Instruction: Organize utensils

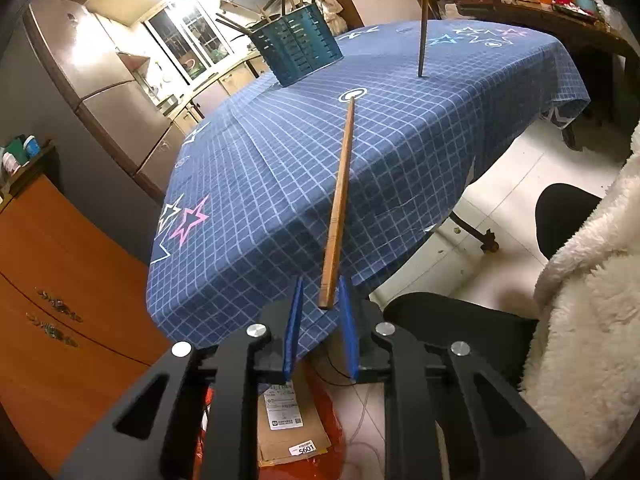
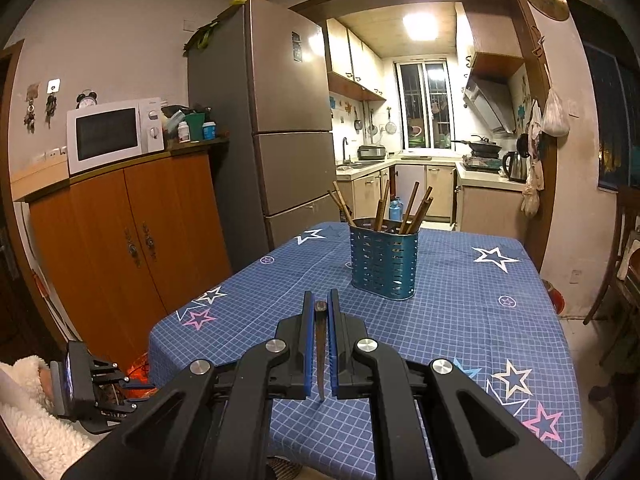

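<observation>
Left claw [image 1: 322, 300] sits low at the near edge of the counter [image 1: 440, 140], which is covered by a blue grid cloth with star prints. Between its two blue pads lies the butt end of a light wooden chopstick [image 1: 340, 200]; the stick runs away from the claw across the cloth, tip resting near a small white ring print. The right-hand pad looks close against the stick, a sliver of gap shows on the other side, so I cannot tell whether the pads press on it yet; no earlier view to compare. Right claw [image 2: 319, 308] is closed on a dark chopstick [image 2: 320, 344], held upright between narrow-set pads; in the left wrist view the same dark stick [image 1: 422, 20] stands with its lower tip touching the cloth, well to the right of the holder. Teal slotted utensil holder [image 2: 383, 260] stands upright mid-counter, several wooden chopsticks [image 2: 412, 210] leaning inside it at mixed angles; from the left wrist it shows as [image 1: 296, 48]. Left gripper body and a fleecy white sleeve [image 2: 32, 420] appear at the lower left of the right wrist view. Behind: orange cabinet [image 2: 132, 232] with a microwave [image 2: 114, 134] on top, tall fridge [image 2: 288, 120], lit kitchen beyond.
</observation>
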`<action>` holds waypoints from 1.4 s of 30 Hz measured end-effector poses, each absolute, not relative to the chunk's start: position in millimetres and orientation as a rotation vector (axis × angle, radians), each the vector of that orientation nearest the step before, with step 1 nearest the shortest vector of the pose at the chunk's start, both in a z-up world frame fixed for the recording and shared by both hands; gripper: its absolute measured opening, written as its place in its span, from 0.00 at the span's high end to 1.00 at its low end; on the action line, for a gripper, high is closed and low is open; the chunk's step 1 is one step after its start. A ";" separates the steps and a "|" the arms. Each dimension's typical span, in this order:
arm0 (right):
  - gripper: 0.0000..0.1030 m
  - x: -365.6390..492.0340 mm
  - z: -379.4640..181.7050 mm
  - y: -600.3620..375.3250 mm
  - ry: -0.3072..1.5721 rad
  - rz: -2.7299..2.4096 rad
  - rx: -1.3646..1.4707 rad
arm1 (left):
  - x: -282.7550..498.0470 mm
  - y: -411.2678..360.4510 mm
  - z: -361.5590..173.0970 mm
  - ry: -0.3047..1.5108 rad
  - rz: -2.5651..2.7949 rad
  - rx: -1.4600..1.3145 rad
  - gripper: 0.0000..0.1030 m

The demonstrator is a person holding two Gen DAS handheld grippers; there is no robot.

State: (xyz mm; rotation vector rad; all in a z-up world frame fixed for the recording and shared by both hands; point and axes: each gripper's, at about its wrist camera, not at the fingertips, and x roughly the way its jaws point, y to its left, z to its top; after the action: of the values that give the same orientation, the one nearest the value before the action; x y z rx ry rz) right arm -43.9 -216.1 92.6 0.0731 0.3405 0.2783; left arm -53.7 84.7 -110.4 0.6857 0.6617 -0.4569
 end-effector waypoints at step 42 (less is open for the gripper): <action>0.93 -59.0 95.1 -216.3 0.283 0.295 0.088 | -11.5 78.5 -17.5 0.458 -0.482 0.285 0.92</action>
State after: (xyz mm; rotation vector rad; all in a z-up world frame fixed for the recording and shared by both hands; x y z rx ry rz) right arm -59.0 -216.3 95.1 0.0876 0.2834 0.2948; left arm -11.5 78.5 -17.5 0.2853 0.4583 -0.4817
